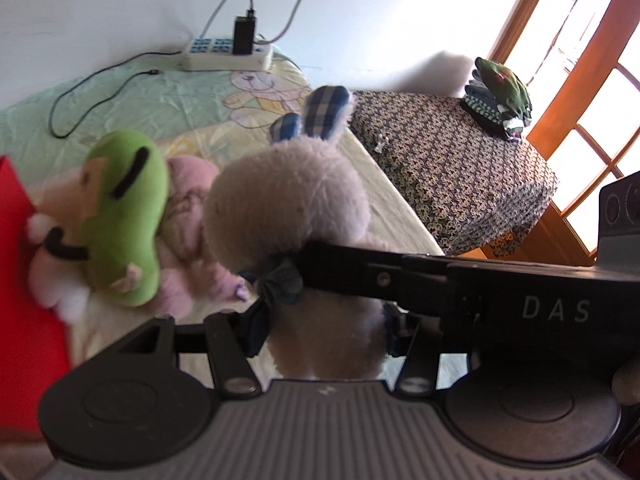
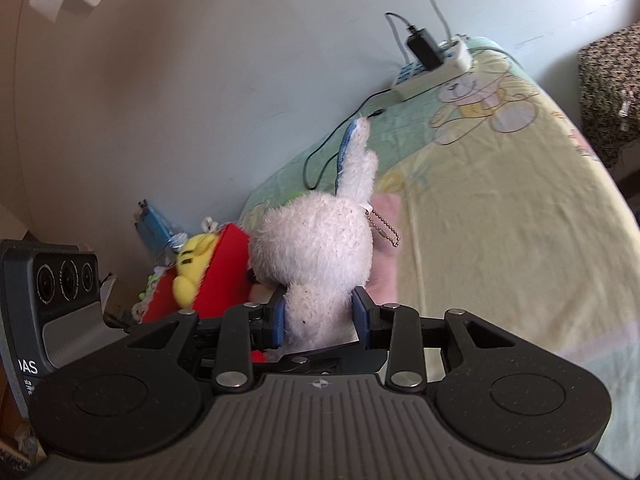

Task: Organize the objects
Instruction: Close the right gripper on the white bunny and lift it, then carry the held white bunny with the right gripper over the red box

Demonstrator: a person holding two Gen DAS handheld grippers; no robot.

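Right claw [image 2: 320,316]: clenched on the rabbit [image 2: 316,248], blue pads [image 2: 362,316] pressing the plush body from both sides; rabbit upright, ears pointing up and away.
Left claw [image 1: 324,320]: closed on the same rabbit [image 1: 288,200] at its lower body; its fingertips are hidden behind the plush. The right claw's arm [image 1: 440,280] crosses in from the right at the rabbit's neck.
Rabbit: held between both claws above the near part of the bed, clear of the sheet.
Bed [image 2: 500,208]: yellow-green sheet, wide bare stretch to the right of the rabbit; its far side runs along the wall.
Bed's right edge [image 1: 400,200]: drops off beside a stand under patterned cloth [image 1: 460,160], folded clothes [image 1: 500,96] at its far corner.
Far bed corner: power strip [image 1: 228,52] with black charger [image 1: 244,34], cord [image 1: 80,96] trailing over the sheet.
Red box [image 2: 216,276]: at the left, a yellow plush [image 2: 192,268] in it.
Bed, left of rabbit: green plush [image 1: 128,216] lying across pink plush [image 1: 188,216], against the red box [image 1: 16,260].
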